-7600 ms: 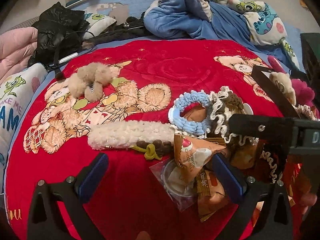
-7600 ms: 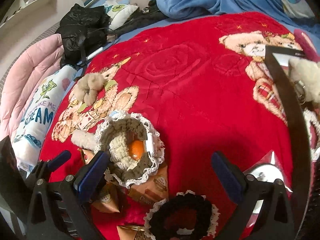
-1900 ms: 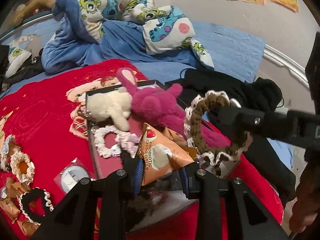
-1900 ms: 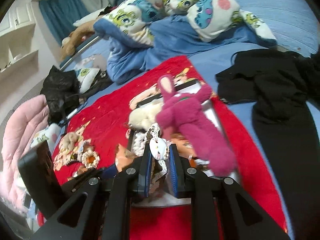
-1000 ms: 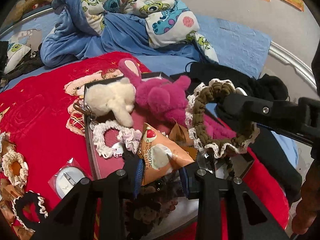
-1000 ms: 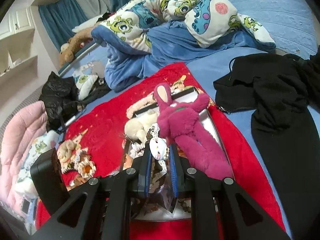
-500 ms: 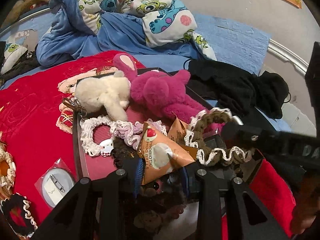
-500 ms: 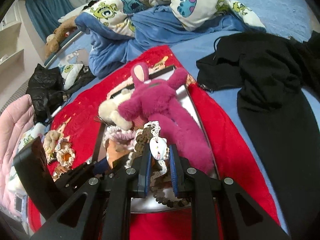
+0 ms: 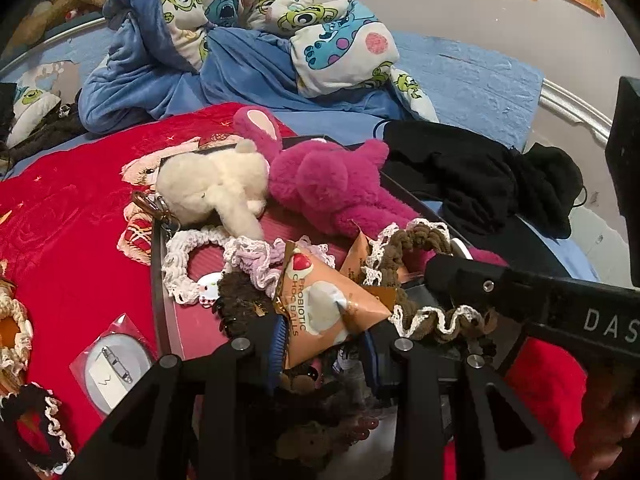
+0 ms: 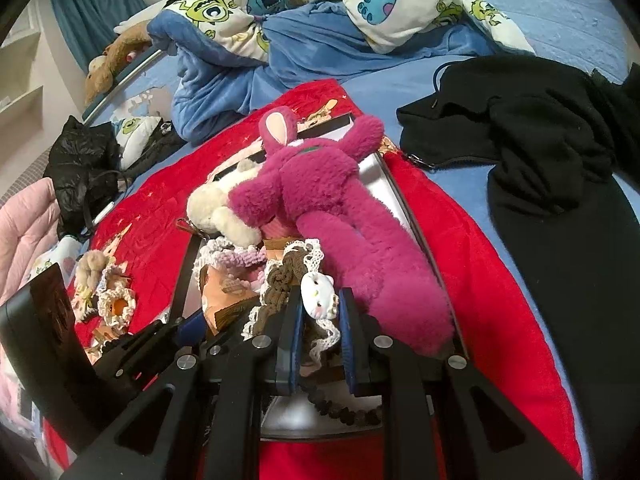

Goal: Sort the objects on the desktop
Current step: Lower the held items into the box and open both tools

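Note:
My left gripper [image 9: 324,340] is shut on an orange snack packet [image 9: 324,304] and holds it low over the near end of the dark-rimmed tray [image 9: 157,264]. Beside it, my right gripper [image 10: 318,300] is shut on a brown crochet scrunchie [image 10: 286,276] with white lace and a white cat charm. That scrunchie [image 9: 420,240] lies almost flat beside the packet, and I cannot tell whether it touches the tray's contents. A magenta plush [image 10: 332,200], a cream plush [image 9: 212,184] and lace scrunchies [image 9: 188,256] lie in the tray.
On the red blanket [image 9: 72,240] left of the tray lie a bagged round badge [image 9: 112,360], a black lace scrunchie [image 9: 36,420] and a cream scrunchie [image 9: 12,328]. Black clothing [image 10: 540,152] lies to the right, a blue duvet [image 10: 320,32] behind.
The right gripper has come down with the brown scrunchie, from above the magenta plush to just over the tray's near end. The left gripper holds its packet in the same place.

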Tool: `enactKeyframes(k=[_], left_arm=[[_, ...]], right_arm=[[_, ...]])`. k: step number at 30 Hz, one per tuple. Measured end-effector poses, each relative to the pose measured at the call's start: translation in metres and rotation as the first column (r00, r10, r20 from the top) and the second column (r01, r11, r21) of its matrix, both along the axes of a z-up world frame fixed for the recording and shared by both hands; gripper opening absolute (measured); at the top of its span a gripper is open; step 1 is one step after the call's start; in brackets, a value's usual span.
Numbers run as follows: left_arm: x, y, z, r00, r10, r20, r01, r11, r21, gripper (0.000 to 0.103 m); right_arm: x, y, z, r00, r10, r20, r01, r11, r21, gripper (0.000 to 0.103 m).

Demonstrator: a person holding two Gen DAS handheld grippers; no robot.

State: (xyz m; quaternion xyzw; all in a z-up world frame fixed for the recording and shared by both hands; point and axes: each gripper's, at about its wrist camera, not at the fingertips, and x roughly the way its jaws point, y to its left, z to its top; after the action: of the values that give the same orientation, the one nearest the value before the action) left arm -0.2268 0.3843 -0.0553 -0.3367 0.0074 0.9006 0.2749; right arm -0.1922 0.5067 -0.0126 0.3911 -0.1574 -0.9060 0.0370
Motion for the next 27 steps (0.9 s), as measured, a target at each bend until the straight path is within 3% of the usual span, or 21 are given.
enactKeyframes(k=[5,8,12,13,14,16,19,27], left_arm=[[0.004,0.003,0.002,1.000,0.003,-0.023,-0.004,0.999,-0.034,0.036],[0.007,0.004,0.004,0.999,0.004,-0.037,-0.006,0.999,-0.051,0.051],[0.010,0.000,0.008,0.999,-0.013,-0.038,0.012,0.999,-0.035,0.097],[0.011,-0.001,0.010,0.999,-0.019,-0.039,0.018,0.999,-0.028,0.103],[0.012,0.000,0.011,0.999,-0.017,-0.045,0.016,1.000,-0.028,0.103],[0.013,-0.001,0.012,0.998,-0.009,-0.056,0.006,0.999,-0.042,0.103],[0.017,-0.002,0.014,0.998,-0.012,-0.066,0.009,0.999,-0.046,0.103],[0.019,-0.013,0.025,0.996,0.012,-0.085,-0.013,1.000,-0.012,0.103]], right_arm=[[0.000,-0.003,0.002,1.000,-0.003,-0.013,0.003,1.000,0.009,0.020],[0.002,-0.004,0.004,1.000,0.005,-0.023,-0.004,1.000,0.013,0.024],[0.005,-0.003,0.012,0.998,0.002,-0.056,-0.003,1.000,-0.014,0.047],[0.006,-0.001,0.015,0.998,-0.003,-0.062,0.001,1.000,-0.026,0.062],[0.008,0.001,0.019,0.997,-0.010,-0.074,0.007,0.999,-0.044,0.074],[0.009,0.003,0.023,0.995,-0.013,-0.095,0.007,0.998,-0.068,0.075],[0.012,0.007,0.030,0.993,-0.020,-0.120,0.007,0.994,-0.109,0.085],[0.017,0.009,0.038,0.989,-0.019,-0.150,0.001,0.992,-0.124,0.085]])
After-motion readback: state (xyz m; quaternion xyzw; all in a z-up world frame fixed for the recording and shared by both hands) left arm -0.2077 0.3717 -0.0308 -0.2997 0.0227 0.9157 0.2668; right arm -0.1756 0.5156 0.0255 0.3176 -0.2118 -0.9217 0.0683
